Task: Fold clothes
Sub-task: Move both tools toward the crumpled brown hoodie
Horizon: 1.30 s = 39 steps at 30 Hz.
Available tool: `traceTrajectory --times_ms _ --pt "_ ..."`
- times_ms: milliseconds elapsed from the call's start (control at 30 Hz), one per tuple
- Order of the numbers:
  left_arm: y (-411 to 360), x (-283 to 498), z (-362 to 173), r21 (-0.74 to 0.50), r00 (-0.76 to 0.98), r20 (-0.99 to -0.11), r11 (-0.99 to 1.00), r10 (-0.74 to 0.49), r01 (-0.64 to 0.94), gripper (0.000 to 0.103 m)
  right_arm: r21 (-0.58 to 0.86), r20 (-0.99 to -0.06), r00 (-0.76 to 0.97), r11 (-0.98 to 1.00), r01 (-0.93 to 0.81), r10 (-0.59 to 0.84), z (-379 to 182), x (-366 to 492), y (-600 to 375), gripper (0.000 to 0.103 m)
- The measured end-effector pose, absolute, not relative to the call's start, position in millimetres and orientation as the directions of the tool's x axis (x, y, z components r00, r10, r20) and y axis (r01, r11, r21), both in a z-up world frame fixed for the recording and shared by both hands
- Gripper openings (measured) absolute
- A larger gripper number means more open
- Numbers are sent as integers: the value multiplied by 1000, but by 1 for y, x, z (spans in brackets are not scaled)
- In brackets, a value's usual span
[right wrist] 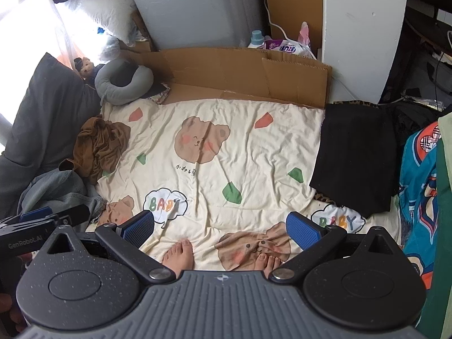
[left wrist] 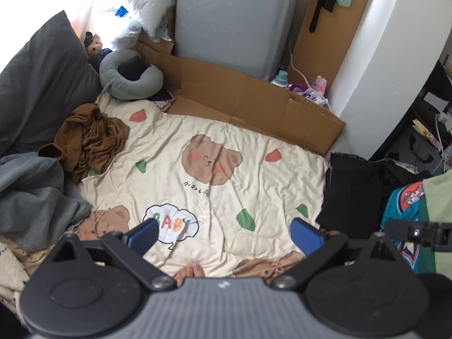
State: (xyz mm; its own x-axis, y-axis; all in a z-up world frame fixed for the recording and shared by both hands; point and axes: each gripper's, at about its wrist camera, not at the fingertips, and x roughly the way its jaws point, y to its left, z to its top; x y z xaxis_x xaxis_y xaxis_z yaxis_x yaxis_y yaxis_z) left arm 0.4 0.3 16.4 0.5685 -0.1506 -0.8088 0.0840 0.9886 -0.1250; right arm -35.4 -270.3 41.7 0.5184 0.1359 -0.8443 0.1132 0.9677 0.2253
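Observation:
A crumpled brown garment (left wrist: 90, 139) (right wrist: 100, 145) lies at the left edge of the cream bear-print sheet (left wrist: 226, 147) (right wrist: 240, 147). A grey-blue garment (left wrist: 34, 192) (right wrist: 56, 189) is heaped just in front of it. A folded black garment (left wrist: 350, 192) (right wrist: 356, 155) rests flat at the sheet's right edge. My left gripper (left wrist: 224, 234) hovers open above the sheet's near part, with nothing between its blue pads (left wrist: 144, 233). My right gripper (right wrist: 220, 230) is open too and holds nothing. Each gripper shows at the edge of the other's view.
A person's bare feet (right wrist: 180, 257) stand on the sheet's near edge. Flat cardboard (left wrist: 240, 99) borders the far side, before a grey appliance (left wrist: 226, 19). A dark pillow (left wrist: 36, 84) and grey neck pillow (left wrist: 127, 76) sit far left. Teal printed fabric (right wrist: 418, 183) lies right.

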Motion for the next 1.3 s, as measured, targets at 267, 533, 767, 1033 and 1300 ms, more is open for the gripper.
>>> traceTrajectory --times_ms 267,533,767,1033,1300 --pt "13 5 26 -119 580 -800 988 -154 98 102 188 -838 534 978 89 112 50 -40 -264 103" --pt "40 5 45 -163 615 -768 983 -180 84 102 201 -833 538 977 74 130 58 -40 -255 103" --pt "70 11 54 -172 631 -756 983 -173 63 102 206 -808 571 978 41 146 70 -24 -251 103" --pt "106 23 50 -130 645 -757 991 -106 10 101 227 -809 563 973 37 167 58 2 -253 103" --pt "142 30 39 -123 642 -764 991 -66 -44 101 230 -810 562 972 39 169 49 19 -253 103"
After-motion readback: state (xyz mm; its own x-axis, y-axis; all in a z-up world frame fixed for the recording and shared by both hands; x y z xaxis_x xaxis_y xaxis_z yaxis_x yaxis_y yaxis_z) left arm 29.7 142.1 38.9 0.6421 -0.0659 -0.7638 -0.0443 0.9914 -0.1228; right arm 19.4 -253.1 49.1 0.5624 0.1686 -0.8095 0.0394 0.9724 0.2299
